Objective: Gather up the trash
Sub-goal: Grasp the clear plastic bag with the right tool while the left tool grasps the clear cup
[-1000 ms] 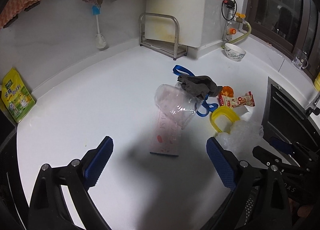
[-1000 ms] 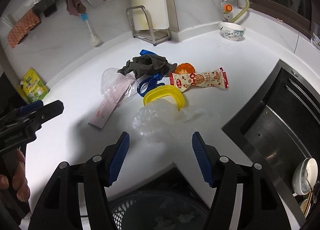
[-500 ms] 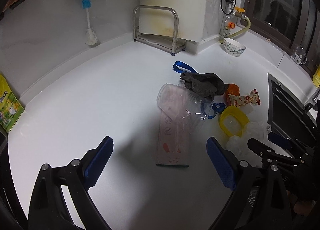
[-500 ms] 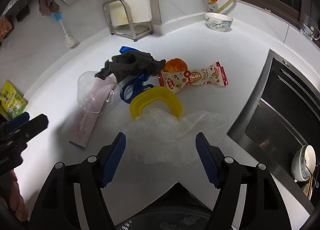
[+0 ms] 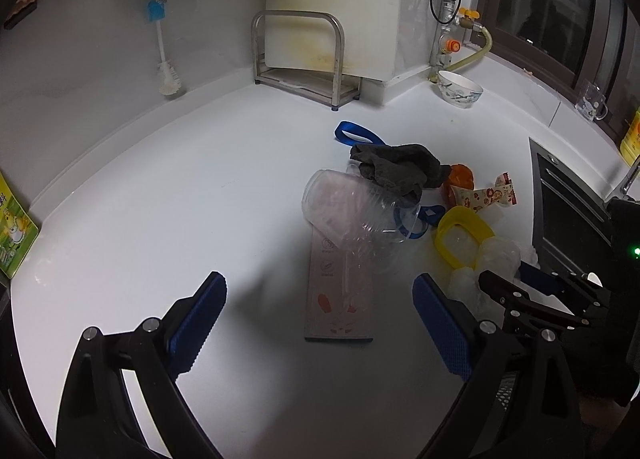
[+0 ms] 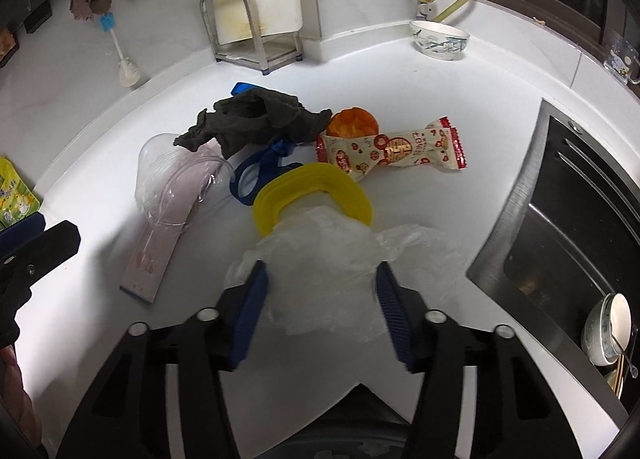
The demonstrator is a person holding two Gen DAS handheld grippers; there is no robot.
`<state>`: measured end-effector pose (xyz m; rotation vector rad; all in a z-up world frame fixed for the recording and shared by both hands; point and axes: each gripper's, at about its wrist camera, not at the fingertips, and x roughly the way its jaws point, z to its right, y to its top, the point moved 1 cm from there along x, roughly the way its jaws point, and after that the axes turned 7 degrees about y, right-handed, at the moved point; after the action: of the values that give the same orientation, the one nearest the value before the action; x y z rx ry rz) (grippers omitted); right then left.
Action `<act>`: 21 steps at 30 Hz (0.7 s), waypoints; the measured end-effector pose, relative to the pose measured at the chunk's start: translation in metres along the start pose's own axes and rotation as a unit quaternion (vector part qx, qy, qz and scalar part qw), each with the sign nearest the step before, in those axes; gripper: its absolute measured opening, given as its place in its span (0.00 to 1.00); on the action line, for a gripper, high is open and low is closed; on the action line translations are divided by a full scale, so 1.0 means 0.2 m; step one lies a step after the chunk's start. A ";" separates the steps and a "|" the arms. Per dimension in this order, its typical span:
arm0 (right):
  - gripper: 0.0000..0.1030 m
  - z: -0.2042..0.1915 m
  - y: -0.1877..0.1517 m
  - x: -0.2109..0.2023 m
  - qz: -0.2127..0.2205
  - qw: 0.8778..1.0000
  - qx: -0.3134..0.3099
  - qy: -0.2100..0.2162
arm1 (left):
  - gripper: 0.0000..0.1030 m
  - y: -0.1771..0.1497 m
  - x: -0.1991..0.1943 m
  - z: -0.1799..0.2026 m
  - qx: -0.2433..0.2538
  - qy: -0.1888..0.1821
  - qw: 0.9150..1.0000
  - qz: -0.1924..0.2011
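A heap of trash lies on the white counter. A crumpled clear plastic bag (image 6: 332, 259) lies between the open fingers of my right gripper (image 6: 322, 311), beside a yellow ring lid (image 6: 316, 195). Behind are a snack wrapper (image 6: 392, 151), an orange peel (image 6: 354, 123), a dark rag (image 6: 256, 119), a blue strap (image 6: 260, 171), a clear cup (image 6: 176, 187) and a pink flat box (image 6: 150, 259). My left gripper (image 5: 320, 323) is open and empty, just short of the pink box (image 5: 340, 291) and the cup (image 5: 352, 211).
A steel sink (image 6: 572, 219) with dishes is at the right. A patterned bowl (image 6: 438, 39), a metal rack (image 6: 252, 31) and a brush (image 6: 120, 55) stand along the back wall. A yellow-green packet (image 5: 12, 227) is at the far left. A bin shows below the right gripper.
My right gripper has moved forward and down, so the plastic bag now lies between its fingers. My left gripper has moved closer to the pink box and cup.
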<state>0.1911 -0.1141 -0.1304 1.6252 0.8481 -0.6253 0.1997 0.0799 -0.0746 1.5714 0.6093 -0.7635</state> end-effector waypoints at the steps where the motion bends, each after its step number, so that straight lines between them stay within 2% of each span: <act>1: 0.36 -0.01 0.00 0.00 -0.001 1.000 -0.003 0.003 | 0.90 0.00 0.00 0.00 0.000 -0.001 1.000 -0.001; 3: 0.22 -0.01 0.00 0.00 -0.003 1.000 -0.008 0.011 | 0.90 0.00 0.01 0.01 0.000 -0.002 1.000 -0.001; 6: 0.12 -0.02 0.00 -0.01 0.002 1.000 -0.008 0.021 | 0.90 0.00 0.01 0.03 0.002 -0.004 1.000 -0.001; 8: 0.09 -0.01 0.00 -0.04 0.008 1.000 -0.001 0.028 | 0.90 0.00 0.01 0.04 0.003 -0.004 1.000 0.000; 16: 0.08 0.08 -0.02 -0.17 0.027 0.999 0.019 0.032 | 0.90 0.02 0.05 0.11 0.010 -0.006 1.000 0.013; 21: 0.08 0.14 -0.06 -0.21 0.028 0.998 0.041 0.035 | 0.90 0.03 0.16 0.18 0.028 0.013 0.999 0.024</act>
<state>0.1582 -0.1493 -0.1105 1.7482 0.8340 -0.5717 0.2200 0.0416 -0.0972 1.6440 0.5716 -0.7315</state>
